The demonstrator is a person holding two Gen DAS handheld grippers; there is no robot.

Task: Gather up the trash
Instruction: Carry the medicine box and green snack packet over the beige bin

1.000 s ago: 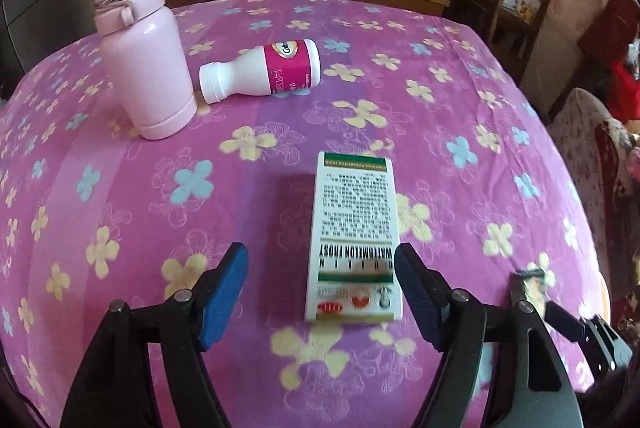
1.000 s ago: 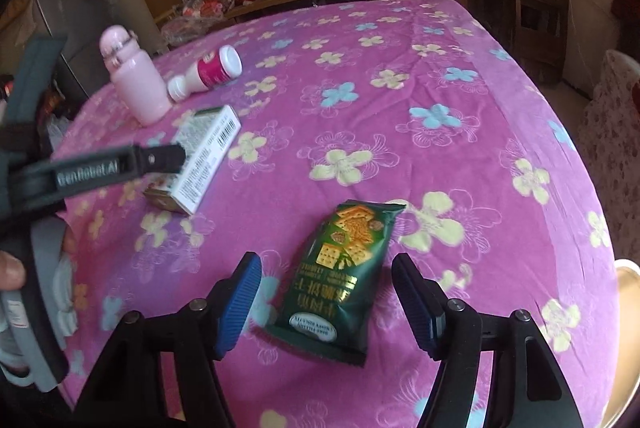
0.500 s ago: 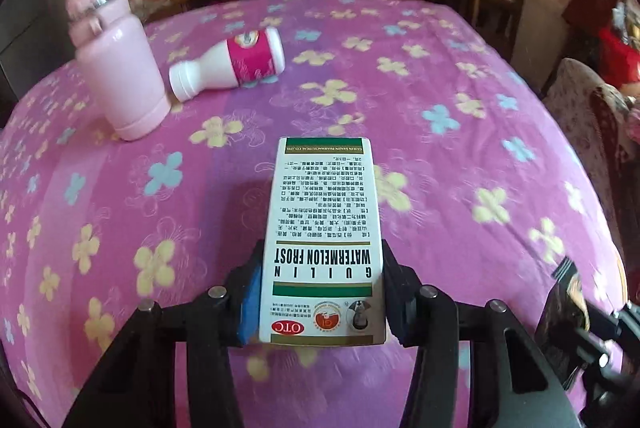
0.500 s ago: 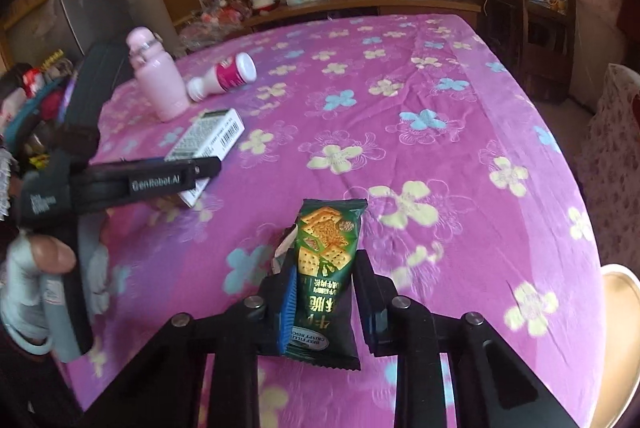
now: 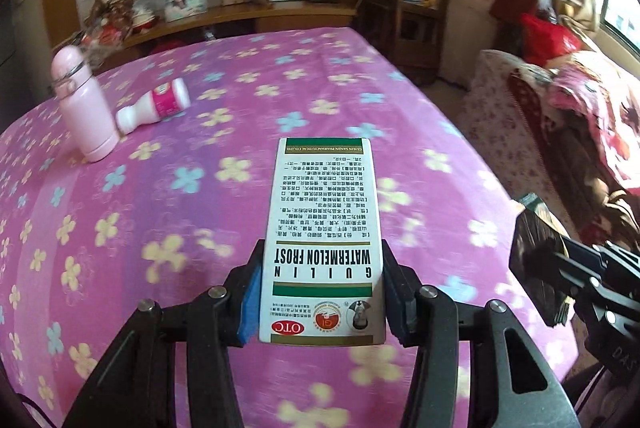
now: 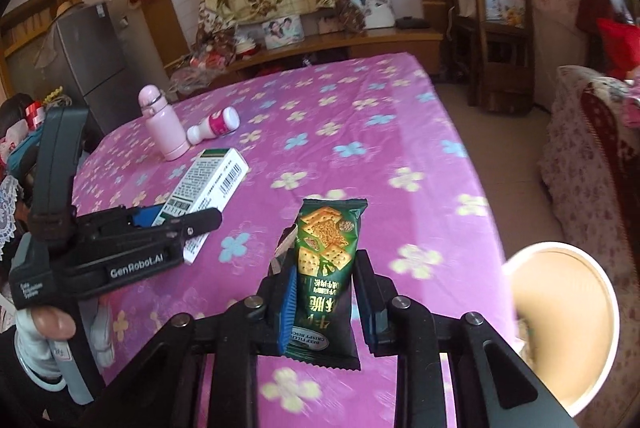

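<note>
My left gripper (image 5: 322,292) is shut on a white and green medicine box (image 5: 325,228), held above the purple flowered table (image 5: 160,212). The box also shows in the right wrist view (image 6: 208,188), with the left gripper (image 6: 176,224) around it. My right gripper (image 6: 326,304) is shut on a green cracker packet (image 6: 326,268), lifted off the table. The packet shows dark at the right edge of the left wrist view (image 5: 536,268). A white and pink drink bottle (image 5: 156,106) lies on its side on the table at the back left.
A pink flask (image 5: 86,108) stands upright next to the lying bottle. A round tan bin (image 6: 560,324) sits off the table's right edge, below the right gripper. A sofa (image 6: 592,164) and a wooden chair (image 6: 504,40) stand to the right. A sideboard (image 5: 248,16) runs behind the table.
Both grippers closed, the left on the medicine box and the right on the cracker packet, and both lifted them off the table. The bin has come into the right wrist view.
</note>
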